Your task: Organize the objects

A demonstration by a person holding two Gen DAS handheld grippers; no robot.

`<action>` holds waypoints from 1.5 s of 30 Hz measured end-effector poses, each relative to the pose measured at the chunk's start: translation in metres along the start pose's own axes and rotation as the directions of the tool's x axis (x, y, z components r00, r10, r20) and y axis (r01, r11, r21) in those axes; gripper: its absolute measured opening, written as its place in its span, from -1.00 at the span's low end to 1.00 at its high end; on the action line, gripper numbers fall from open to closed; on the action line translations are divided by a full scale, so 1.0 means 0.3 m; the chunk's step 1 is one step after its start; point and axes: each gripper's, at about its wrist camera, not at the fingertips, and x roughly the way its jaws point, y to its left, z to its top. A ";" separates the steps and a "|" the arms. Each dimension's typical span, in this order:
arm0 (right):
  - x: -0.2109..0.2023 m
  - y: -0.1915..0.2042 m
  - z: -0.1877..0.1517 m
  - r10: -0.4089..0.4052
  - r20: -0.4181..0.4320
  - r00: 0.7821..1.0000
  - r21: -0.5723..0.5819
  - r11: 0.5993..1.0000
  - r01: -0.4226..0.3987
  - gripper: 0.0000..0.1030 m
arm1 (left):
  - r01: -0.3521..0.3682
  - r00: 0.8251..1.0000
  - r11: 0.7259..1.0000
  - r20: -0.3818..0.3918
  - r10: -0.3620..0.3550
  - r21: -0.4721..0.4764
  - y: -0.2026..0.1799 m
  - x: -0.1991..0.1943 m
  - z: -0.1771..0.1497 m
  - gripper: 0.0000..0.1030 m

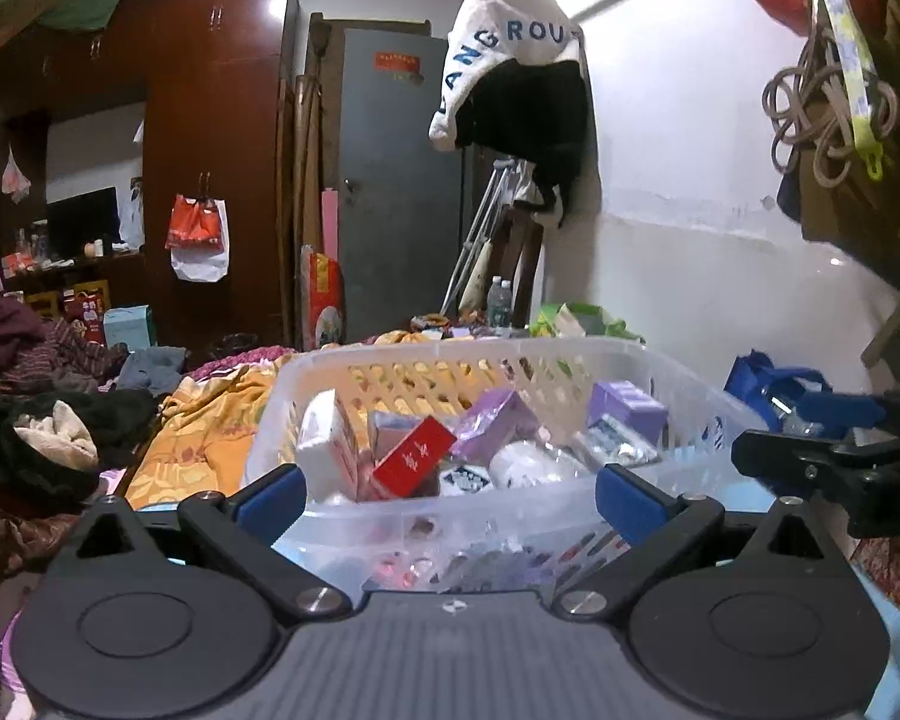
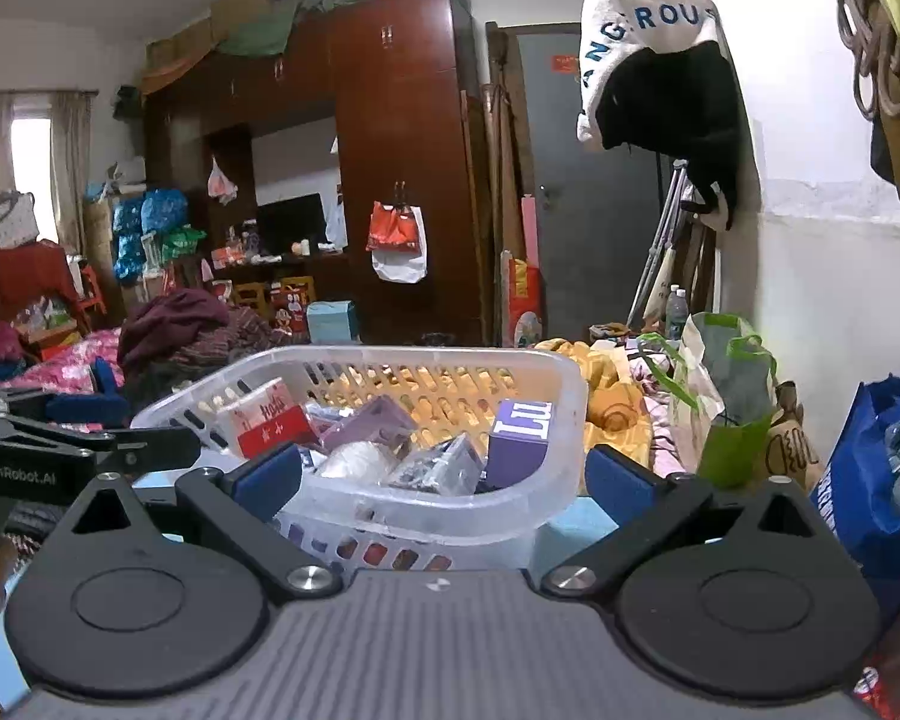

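A translucent white plastic basket [image 1: 450, 348] sits right in front of both grippers on a light blue surface. Inside lie a red box [image 1: 414, 456], two purple boxes [image 1: 495, 423] [image 1: 627, 405], a white roll [image 1: 525, 462] and a white-pink box [image 1: 327, 444]. My left gripper [image 1: 447, 501] is open, its blue pads straddling the basket's near wall, holding nothing. In the right wrist view the basket [image 2: 390, 354] shows the red-white box [image 2: 267, 423], a purple box [image 2: 519, 438] and the roll [image 2: 357, 459]. My right gripper [image 2: 444, 477] is open at the basket's near rim.
An orange-yellow blanket [image 1: 210, 432] and piled clothes [image 1: 42, 420] lie to the left on the bed. A blue bag [image 2: 870, 480] and a green-white bag [image 2: 726, 396] stand to the right by the white wall. A dark wardrobe [image 1: 210, 150] fills the back.
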 end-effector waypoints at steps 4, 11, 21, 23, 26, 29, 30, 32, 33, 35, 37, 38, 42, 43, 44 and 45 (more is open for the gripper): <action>-0.007 0.017 0.001 -0.013 0.009 1.000 -0.025 1.000 0.013 1.00 | 0.002 1.000 1.000 -0.014 -0.002 0.007 -0.015 0.003 -0.010 1.00; -0.018 0.015 -0.004 -0.009 0.021 1.000 -0.022 1.000 0.009 1.00 | -0.013 1.000 1.000 -0.022 0.013 0.015 -0.030 0.004 -0.017 1.00; -0.016 0.018 -0.012 -0.011 0.013 1.000 -0.030 1.000 0.011 1.00 | -0.017 0.999 1.000 -0.029 0.018 0.021 -0.040 0.003 -0.018 1.00; -0.018 0.023 -0.014 -0.013 0.016 1.000 -0.038 0.999 0.013 1.00 | -0.019 0.999 1.000 -0.030 0.020 0.023 -0.043 0.003 -0.020 1.00; -0.021 0.029 -0.016 -0.010 0.018 1.000 -0.046 0.999 0.010 1.00 | -0.022 0.999 0.999 -0.029 0.022 0.025 -0.046 0.003 -0.021 1.00; -0.022 0.032 -0.011 0.003 0.016 1.000 -0.049 0.999 -0.002 1.00 | -0.027 0.999 0.999 -0.030 0.028 0.029 -0.048 0.002 -0.024 1.00; -0.021 0.030 -0.010 0.004 0.016 1.000 -0.050 0.999 -0.003 1.00 | -0.028 0.999 0.999 -0.031 0.029 0.030 -0.049 0.002 -0.023 1.00; -0.021 0.031 -0.010 0.002 0.016 1.000 -0.051 0.999 -0.001 1.00 | -0.027 0.999 0.999 -0.031 0.028 0.030 -0.048 0.001 -0.022 1.00; -0.020 0.031 -0.011 0.000 0.016 1.000 -0.051 0.999 0.001 1.00 | -0.027 0.999 0.999 -0.030 0.028 0.029 -0.048 0.002 -0.022 1.00; -0.020 0.028 -0.011 0.000 0.014 1.000 -0.048 0.999 0.000 1.00 | -0.027 0.999 0.999 -0.032 0.028 0.029 -0.049 0.004 -0.022 1.00; -0.020 0.024 -0.012 0.000 0.014 1.000 -0.043 0.999 0.001 1.00 | -0.028 0.999 0.999 -0.031 0.029 0.031 -0.051 0.003 -0.023 1.00; -0.021 0.023 -0.012 0.000 0.014 1.000 -0.040 0.999 0.001 1.00 | -0.026 0.999 0.999 -0.032 0.027 0.029 -0.049 0.003 -0.022 1.00; -0.022 0.019 -0.012 -0.003 0.014 1.000 -0.034 0.999 0.003 1.00 | -0.025 0.999 0.999 -0.032 0.026 0.032 -0.053 0.003 -0.023 1.00; -0.023 0.018 -0.012 -0.002 0.014 1.000 -0.033 0.999 0.003 1.00 | -0.027 0.999 0.999 -0.032 0.028 0.033 -0.055 0.003 -0.023 1.00; -0.023 0.018 -0.012 -0.002 0.014 1.000 -0.033 0.999 0.003 1.00 | -0.027 0.999 0.999 -0.032 0.028 0.033 -0.054 0.003 -0.022 1.00; -0.023 0.018 -0.012 -0.002 0.014 1.000 -0.034 0.999 0.003 1.00 | -0.026 0.999 0.999 -0.033 0.027 0.032 -0.054 0.003 -0.022 1.00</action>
